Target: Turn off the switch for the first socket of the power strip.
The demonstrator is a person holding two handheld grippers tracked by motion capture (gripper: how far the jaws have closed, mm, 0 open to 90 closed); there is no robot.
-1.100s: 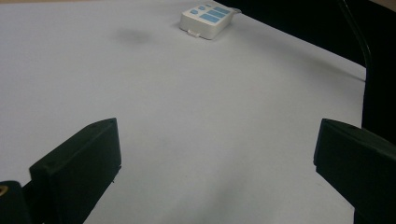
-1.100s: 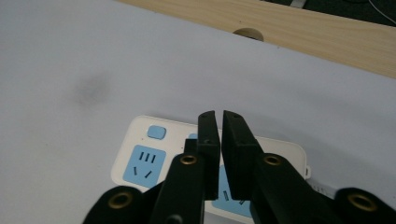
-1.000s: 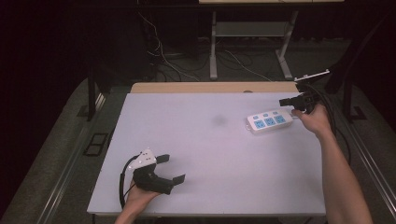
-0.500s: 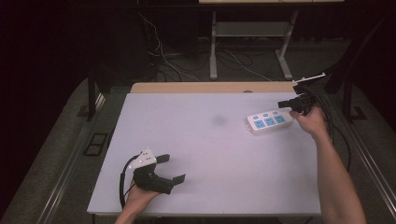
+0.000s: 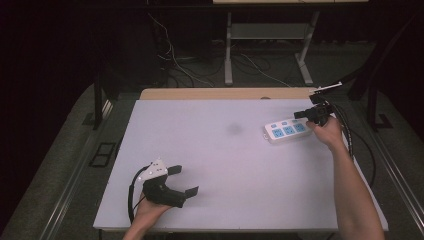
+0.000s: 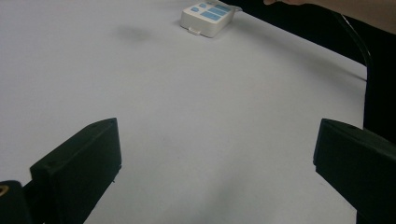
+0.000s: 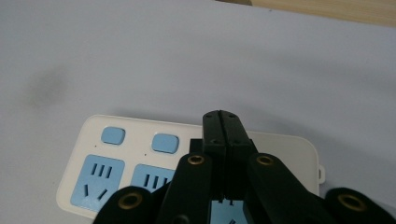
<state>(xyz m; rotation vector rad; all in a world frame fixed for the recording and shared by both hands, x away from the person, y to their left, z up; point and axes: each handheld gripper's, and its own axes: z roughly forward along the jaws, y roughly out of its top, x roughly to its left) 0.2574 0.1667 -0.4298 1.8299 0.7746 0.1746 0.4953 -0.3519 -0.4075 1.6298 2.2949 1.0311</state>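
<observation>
Nearest, left gripper [image 5: 184,180] rests at the table's [image 5: 225,165] front edge, jaws wide apart, empty, unmoved. Farther off, right gripper [image 5: 301,115] has come down over the past second onto the power strip [image 5: 288,131] at the far right, jaws pressed together, nothing between them. Its tips [image 7: 226,135] hover over the third switch; likely a button press is next.

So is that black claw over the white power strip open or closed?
Closed. The right gripper's black fingers press together with no gap, above the white-and-blue plastic power strip.
</observation>
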